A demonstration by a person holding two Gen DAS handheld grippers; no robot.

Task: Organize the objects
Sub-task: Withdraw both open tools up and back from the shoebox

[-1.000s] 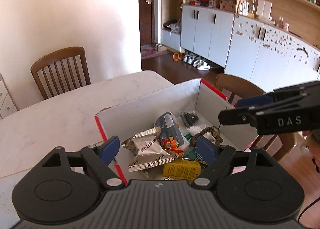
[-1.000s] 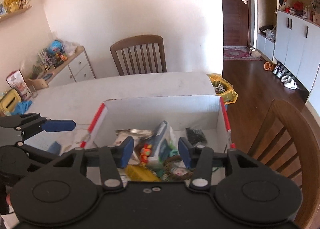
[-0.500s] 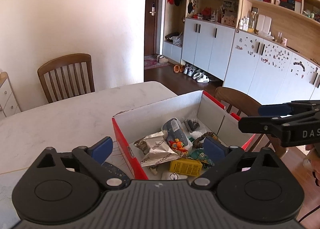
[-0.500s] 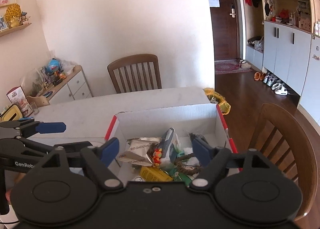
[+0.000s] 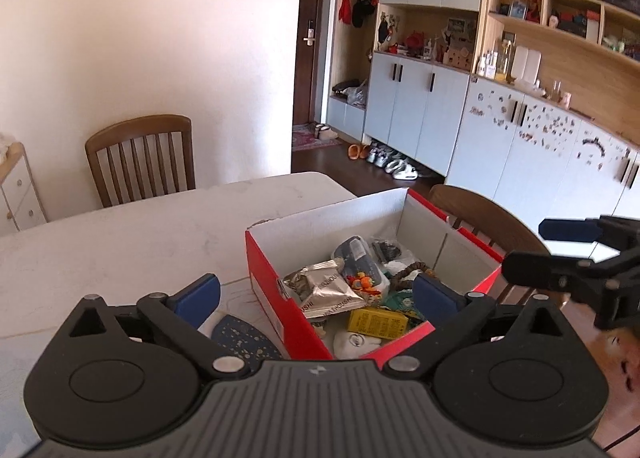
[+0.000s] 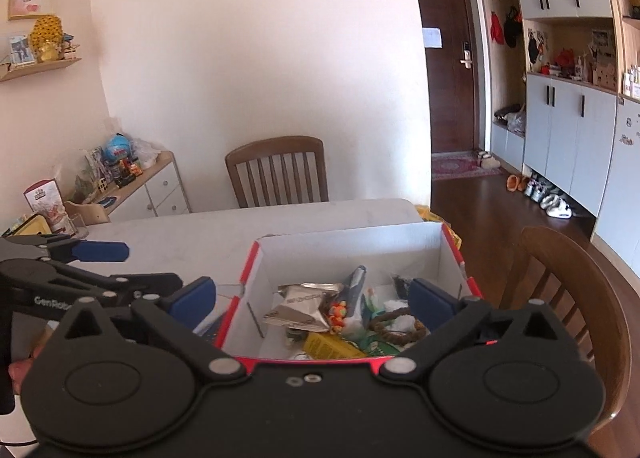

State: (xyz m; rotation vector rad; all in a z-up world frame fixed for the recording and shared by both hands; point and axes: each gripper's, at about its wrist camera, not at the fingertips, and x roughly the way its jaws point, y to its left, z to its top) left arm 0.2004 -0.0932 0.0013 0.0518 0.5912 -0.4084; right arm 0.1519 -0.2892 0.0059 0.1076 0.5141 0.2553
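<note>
Setting: a pale marble-look dining table [image 5: 132, 234] in a sunlit room, with a slatted brown wooden chair [image 5: 140, 158] at its far side, against a cream wall.
Box: an open cardboard shoebox, red outside and white inside [image 5: 264, 258], sits on the table near its right-hand edge, in front of both grippers.
Box contents: a crinkled silver foil snack packet [image 5: 324, 290] lies toward the box's 9 o'clock side; a small yellow carton [image 5: 376, 322] sits at about 6 o'clock, nearest the grippers; a tiny orange toy figure [image 5: 360, 282] is near the middle, just beside the foil; a brown beaded bracelet ring [image 6: 396, 328] lies toward 4 o'clock.
Left gripper: the black left gripper with blue pads [image 5: 316, 298] is held above the box's near left corner. Its fingers are spread wide and widening, with nothing gripped.
Right gripper: the black right gripper with blue pads [image 6: 312, 298] is held over the box's near wall. Its fingers are likewise wide and widening, clasping nothing.
Beside the box: a dark blue speckled flat object [image 5: 240, 338] lies on the table at the box's 8 o'clock.
Second chair: a round-backed brown wooden chair [image 6: 568, 298] stands at 3 o'clock of the box.
</note>
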